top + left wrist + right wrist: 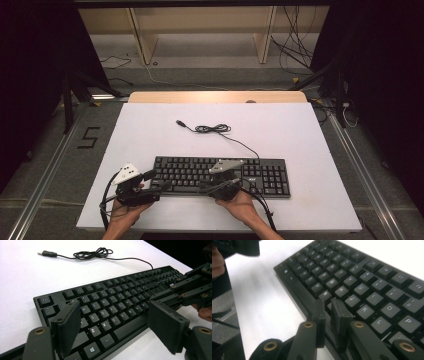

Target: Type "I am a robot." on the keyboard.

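At the keyboard's [222, 175] near edge, the left gripper [112, 332] hangs wide apart. The right gripper [328, 312] sits nearly together over the keys, holding nothing.

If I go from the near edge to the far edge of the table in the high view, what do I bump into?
The left claw and right claw at the near side → keyboard → tangled cable → USB plug → wooden table edge.
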